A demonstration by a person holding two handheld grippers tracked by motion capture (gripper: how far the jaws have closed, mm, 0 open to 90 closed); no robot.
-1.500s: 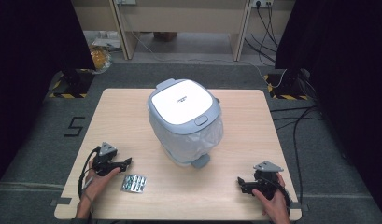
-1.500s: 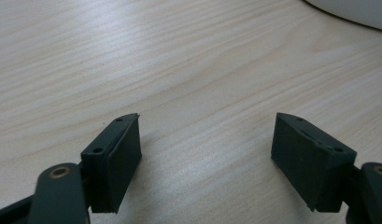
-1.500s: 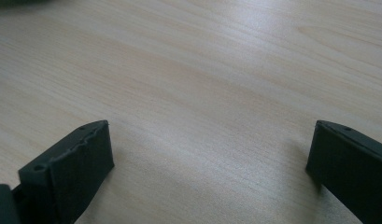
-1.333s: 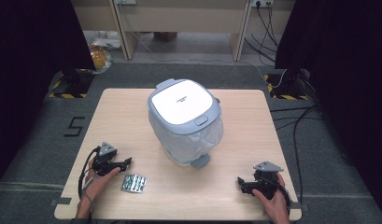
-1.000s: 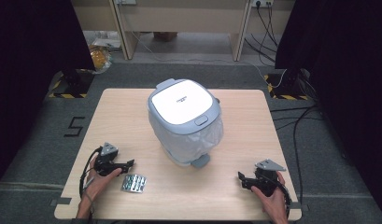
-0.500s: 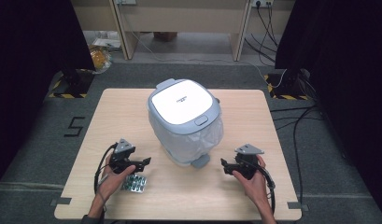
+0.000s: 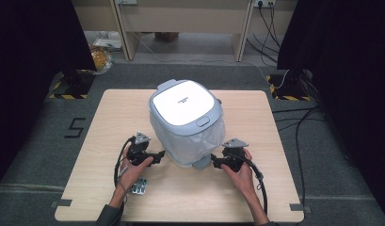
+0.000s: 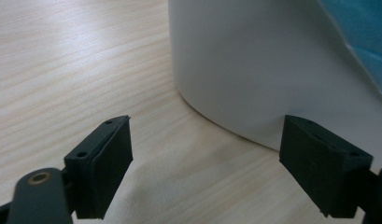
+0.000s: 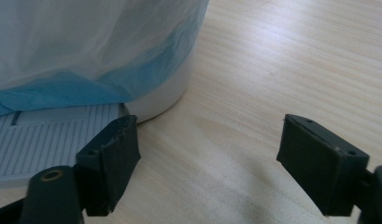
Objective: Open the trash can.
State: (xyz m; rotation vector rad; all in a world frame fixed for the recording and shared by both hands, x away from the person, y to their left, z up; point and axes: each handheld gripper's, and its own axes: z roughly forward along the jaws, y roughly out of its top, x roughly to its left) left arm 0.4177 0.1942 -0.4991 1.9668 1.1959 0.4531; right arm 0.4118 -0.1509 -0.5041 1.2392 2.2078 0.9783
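A small grey pedal bin (image 7: 185,122) with a white lid (image 7: 182,102) and a thin plastic liner stands mid-table. My left gripper (image 7: 159,155) sits open at the foot of its left side; in the left gripper view the bin's white wall (image 8: 244,70) is just beyond the left gripper (image 8: 207,172). My right gripper (image 7: 214,162) is open beside the bin's pedal (image 7: 201,164). Its jaws have just been closing, with nothing between them. In the right gripper view the ribbed pedal (image 9: 44,135) lies by the left jaw of the right gripper (image 9: 207,168), under the blue-tinted liner (image 9: 86,46).
A blister pack of pills (image 7: 139,188) lies on the wooden table (image 7: 275,122) beside the person's left forearm. Cables trail from both grippers toward the near edge. Dark curtains and floor cables surround the table.
Both hands have moved from the table's near corners inward to the base of the bin, the left to its left side, the right to the pedal. The bin and blister pack stayed put.
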